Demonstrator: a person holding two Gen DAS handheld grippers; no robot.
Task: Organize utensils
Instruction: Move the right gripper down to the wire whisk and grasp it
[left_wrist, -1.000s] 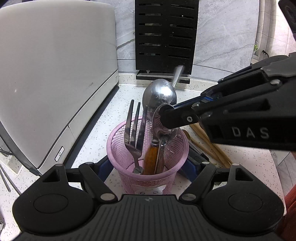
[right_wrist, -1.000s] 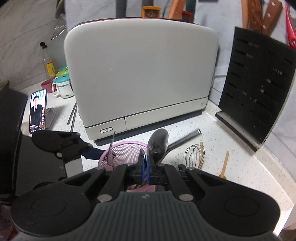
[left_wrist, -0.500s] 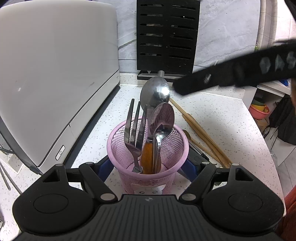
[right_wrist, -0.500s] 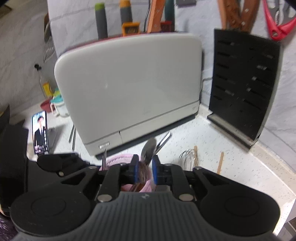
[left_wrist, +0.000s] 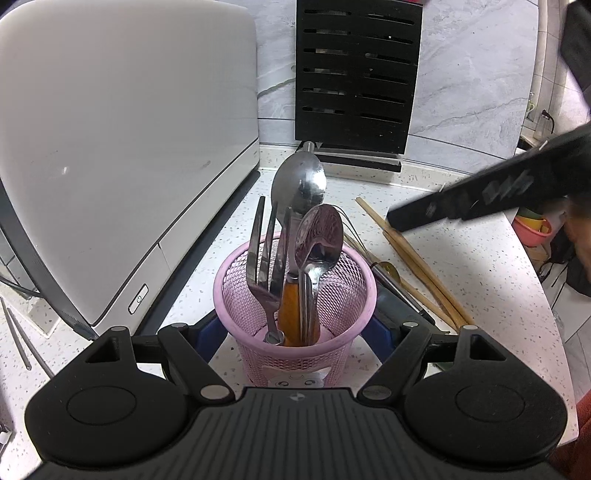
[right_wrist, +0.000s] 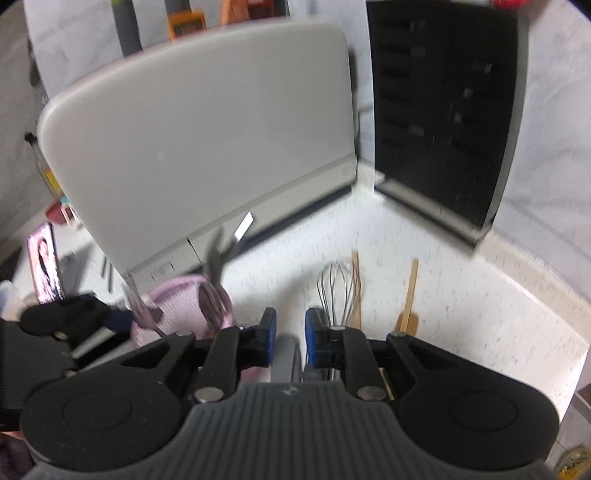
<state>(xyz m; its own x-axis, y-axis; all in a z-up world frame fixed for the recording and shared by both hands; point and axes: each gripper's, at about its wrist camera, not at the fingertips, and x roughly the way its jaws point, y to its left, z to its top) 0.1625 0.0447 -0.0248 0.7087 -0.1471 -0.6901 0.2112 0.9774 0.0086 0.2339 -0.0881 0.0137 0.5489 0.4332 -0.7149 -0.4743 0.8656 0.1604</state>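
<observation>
Grips the pink mesh basket (left_wrist: 343, 343) with the left claw (left_wrist: 295, 328), spread wide, one blue pad against each side of the wall. Most probably done to keep the light basket from tipping or sliding while utensils go in from above.

Stands upright on the speckled surface (left_wrist: 461, 277), this basket, just beside the white appliance (left_wrist: 110, 129) that lines the left edge. Already carries a spoon (left_wrist: 319, 236), two forks (left_wrist: 264, 251) and a wooden-handled piece (left_wrist: 290, 310), all with the handles down, so that the working ends stay clear. Behind them rises a big ladle (left_wrist: 299, 184), leaning toward the back edge, where the black knife rack (left_wrist: 354, 74) stands.

Shows the right claw (right_wrist: 290, 332) with only a narrow gap and nothing pressed between the pads; appears free above the surface, right of the basket. Cannot tell what the grey blurred shape under the gap is.

Still to be sorted, by the look: the whisk (right_wrist: 338, 288), the chopsticks (left_wrist: 417, 266) and a wooden spatula (right_wrist: 408, 295), lying flat toward the back right corner. Probably the reason for the right claw pointing that way.
</observation>
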